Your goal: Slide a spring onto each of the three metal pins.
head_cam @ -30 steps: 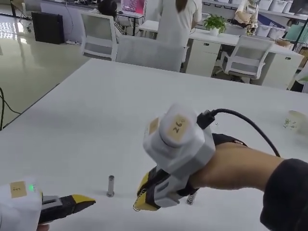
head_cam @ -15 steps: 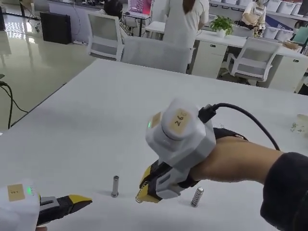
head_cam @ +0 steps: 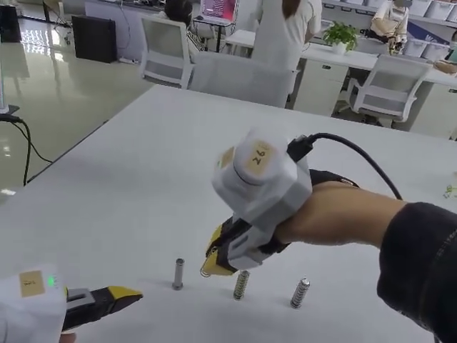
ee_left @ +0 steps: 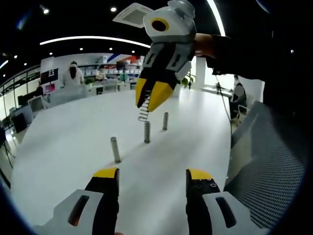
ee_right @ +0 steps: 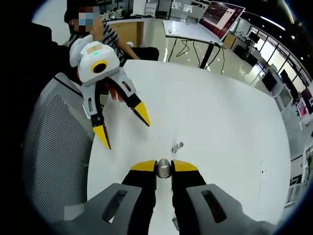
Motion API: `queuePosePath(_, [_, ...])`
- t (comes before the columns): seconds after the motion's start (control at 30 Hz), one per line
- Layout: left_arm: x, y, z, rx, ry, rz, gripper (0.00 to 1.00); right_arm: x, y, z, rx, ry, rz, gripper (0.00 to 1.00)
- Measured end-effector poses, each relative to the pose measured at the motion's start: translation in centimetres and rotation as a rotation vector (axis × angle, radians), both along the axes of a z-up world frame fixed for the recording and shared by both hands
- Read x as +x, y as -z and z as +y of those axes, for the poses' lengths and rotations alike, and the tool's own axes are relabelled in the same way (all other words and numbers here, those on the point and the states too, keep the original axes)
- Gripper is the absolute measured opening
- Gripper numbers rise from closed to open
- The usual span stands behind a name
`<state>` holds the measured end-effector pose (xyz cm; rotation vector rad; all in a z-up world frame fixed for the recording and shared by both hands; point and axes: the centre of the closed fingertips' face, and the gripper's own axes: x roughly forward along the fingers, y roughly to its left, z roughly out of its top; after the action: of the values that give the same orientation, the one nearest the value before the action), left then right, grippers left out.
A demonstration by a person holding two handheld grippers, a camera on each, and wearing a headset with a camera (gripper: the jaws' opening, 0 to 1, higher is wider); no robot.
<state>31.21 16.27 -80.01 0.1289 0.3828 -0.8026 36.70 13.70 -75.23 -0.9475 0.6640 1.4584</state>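
Three metal pins stand in a row on the white table point(head_cam: 143, 179). The left pin point(head_cam: 178, 274) point(ee_left: 115, 149) point(ee_right: 177, 146) is bare. The middle pin point(head_cam: 241, 284) point(ee_left: 146, 132) and the right pin point(head_cam: 300, 293) point(ee_left: 165, 121) each wear a spring. My right gripper point(head_cam: 208, 270) point(ee_left: 152, 98) point(ee_right: 164, 167) hovers just right of and above the bare pin, shut on a loose spring point(head_cam: 206, 272) point(ee_left: 143, 110) point(ee_right: 164, 169). My left gripper point(head_cam: 134, 294) point(ee_left: 152, 174) point(ee_right: 122, 126) is open with nothing between its fingers, low at the near left.
The near table edge runs close under the pins. A grey mesh chair point(ee_right: 54, 147) stands at that edge. Far off are white chairs point(head_cam: 166, 50), desks, a potted plant point(head_cam: 341, 33) and a standing person point(head_cam: 282, 32).
My right gripper, still holding the spring, has risen slightly and shifted toward the bare pin, and the spring-covered middle pin has come into sight. The left gripper has stayed put.
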Motion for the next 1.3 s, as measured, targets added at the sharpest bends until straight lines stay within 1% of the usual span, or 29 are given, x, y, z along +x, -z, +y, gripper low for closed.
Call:
queuePosePath(0.17, [0.1,0.0,0.2,-0.001,-0.006,0.0,0.5,0.6,0.2,1.1,-0.001,-0.014,-0.003,0.08])
queuePosePath(0.4, [0.1,0.1,0.6,0.001,-0.012,-0.002,0.52,1.8,1.0,2.5,-0.01,-0.019,-0.002,0.08])
queuePosePath(0.53, [0.2,0.2,1.0,0.003,-0.02,-0.003,0.53,2.1,1.5,2.9,-0.022,-0.027,-0.011,0.08])
queuePosePath(0.67, [0.2,0.3,1.3,0.003,-0.027,-0.004,0.54,2.4,1.9,3.1,-0.026,-0.026,-0.006,0.08])
queuePosePath(0.77, [0.2,0.4,1.2,0.007,-0.028,-0.006,0.56,2.6,2.1,3.1,-0.032,-0.026,-0.008,0.08])
queuePosePath(0.83, [0.2,0.6,1.2,0.011,-0.027,-0.011,0.61,2.6,2.3,3.2,-0.033,-0.027,-0.006,0.08])
queuePosePath(1.0, [0.1,1.0,1.0,0.046,-0.007,-0.016,0.61,2.7,2.4,3.5,-0.036,-0.028,-0.003,0.08])
queuePosePath(1.1, [0.0,1.0,1.0,0.064,-0.002,-0.025,0.63,2.7,2.6,3.7,-0.039,-0.031,0.0,0.08])
queuePosePath(1.3, [-0.1,1.1,0.9,0.11,0.022,-0.044,0.65,2.8,2.9,3.9,-0.048,-0.036,0.002,0.08])
